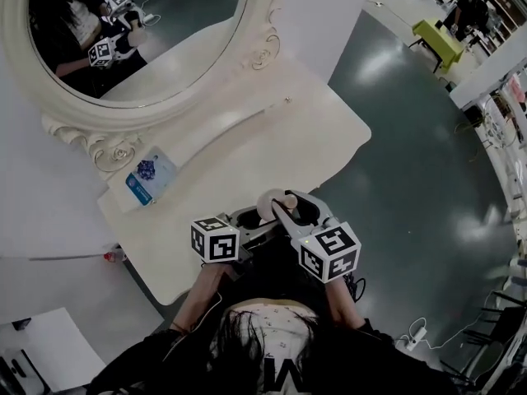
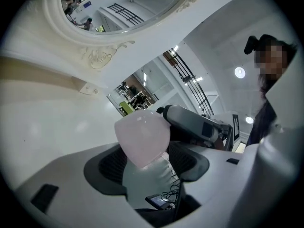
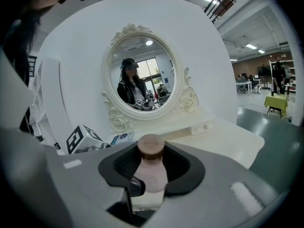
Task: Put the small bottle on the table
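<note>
Small bottle [image 3: 151, 175] upright at lower centre, pinched in right gripper [image 3: 152, 167] jaws, near table [image 1: 288, 130] edge; left gripper [image 2: 147, 163] jaws straddle its base, grip unclear. Grippers pulling diff ways could tip it; early release = drop to floor [image 1: 412, 179].

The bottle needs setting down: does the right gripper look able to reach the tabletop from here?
Probably yes: the right gripper, closed on the small bottle, is at the near edge of the table, and the stretch ahead of it is bare.
</note>
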Tool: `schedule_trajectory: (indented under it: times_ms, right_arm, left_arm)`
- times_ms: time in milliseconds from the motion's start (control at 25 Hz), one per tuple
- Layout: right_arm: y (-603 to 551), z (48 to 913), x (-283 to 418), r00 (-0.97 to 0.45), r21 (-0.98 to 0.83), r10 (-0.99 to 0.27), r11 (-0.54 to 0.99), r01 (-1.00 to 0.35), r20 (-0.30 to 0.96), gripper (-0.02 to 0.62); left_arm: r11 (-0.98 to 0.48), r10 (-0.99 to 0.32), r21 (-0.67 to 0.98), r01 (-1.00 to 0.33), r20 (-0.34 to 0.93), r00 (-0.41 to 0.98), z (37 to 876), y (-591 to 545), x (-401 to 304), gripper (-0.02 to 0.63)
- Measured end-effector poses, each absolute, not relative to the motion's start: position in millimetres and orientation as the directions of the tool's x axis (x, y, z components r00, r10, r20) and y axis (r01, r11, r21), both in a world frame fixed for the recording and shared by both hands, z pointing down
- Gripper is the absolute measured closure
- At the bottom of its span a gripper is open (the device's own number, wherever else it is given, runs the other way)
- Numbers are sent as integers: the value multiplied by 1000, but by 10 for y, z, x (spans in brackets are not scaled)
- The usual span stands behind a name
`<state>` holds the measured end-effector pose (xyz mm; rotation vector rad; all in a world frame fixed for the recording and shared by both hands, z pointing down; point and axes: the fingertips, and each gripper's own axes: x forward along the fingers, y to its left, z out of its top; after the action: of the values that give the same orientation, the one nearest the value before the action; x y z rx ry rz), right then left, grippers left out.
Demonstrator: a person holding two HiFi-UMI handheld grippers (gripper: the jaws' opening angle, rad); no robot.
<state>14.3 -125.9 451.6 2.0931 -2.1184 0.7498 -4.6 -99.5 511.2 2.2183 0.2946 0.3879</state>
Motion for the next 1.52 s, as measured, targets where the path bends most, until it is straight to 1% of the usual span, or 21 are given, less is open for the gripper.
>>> schedule_trajectory:
  times_ms: [240,400,640,1080,1360,1520]
  right_arm:
    - [-1551,4526,577,-205,-298,-911,96,-950,358,449]
    - [-1708,4451,932,-302,-287,-887,205,-936,351,449]
    - [-1825,4390,1326,-400,-309,-859,305,-901,320,449]
    - [-1986,4349,1633,-513,-333,-811,419,-845,281,449]
    - [-2172,4367,1512,-572,-360,-773,470,-806,274,449]
    - [-2370,4398,1426,-586,-384,-762,472,-794,275,449]
  left_arm:
    - [-645,206,764,-19,197,959,5125,-1283,419,348]
    - [-637,107,766,-84,196,975,5064,-1418,808,349]
    - [-640,5,750,-168,223,975,5010,-1534,1215,349]
    - [-623,-127,736,-266,241,962,4979,-1681,1541,349]
    - [-603,-182,730,-323,268,946,4994,-1855,1425,350]
    - [-599,-197,726,-339,277,940,5021,-2040,1327,350]
